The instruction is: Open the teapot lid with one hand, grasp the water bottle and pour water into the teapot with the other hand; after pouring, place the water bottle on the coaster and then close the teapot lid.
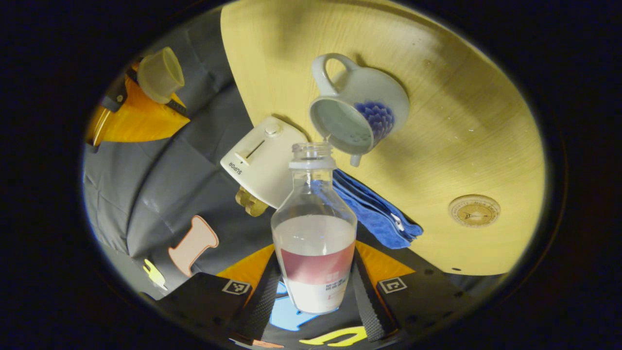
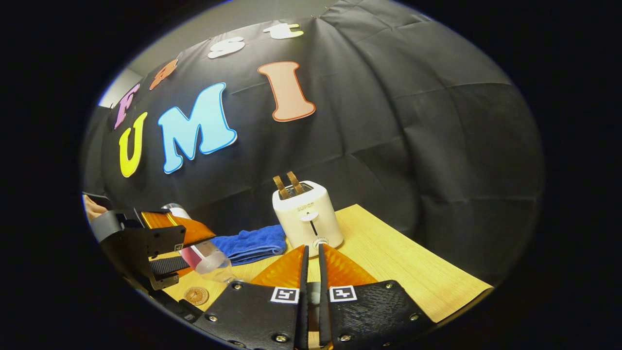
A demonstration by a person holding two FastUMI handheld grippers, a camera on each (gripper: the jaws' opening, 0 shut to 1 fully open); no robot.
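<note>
While pinched between the left hand-held gripper [image 1: 316,287]'s fingers, water bottle [image 1: 315,243] tipped over teapot [image 1: 359,109].

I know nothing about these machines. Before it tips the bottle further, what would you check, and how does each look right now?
1. Left gripper clamped on the water bottle: ok.
2. Bottle's cap off: ok.
3. Teapot open, with the lid held clear by the right gripper: ok.
4. Bottle mouth lined up with the teapot's opening: ok, it sits right at the rim.
5. Water actually flowing: cannot tell.
6. Coaster free for the bottle afterwards: ok.
</note>
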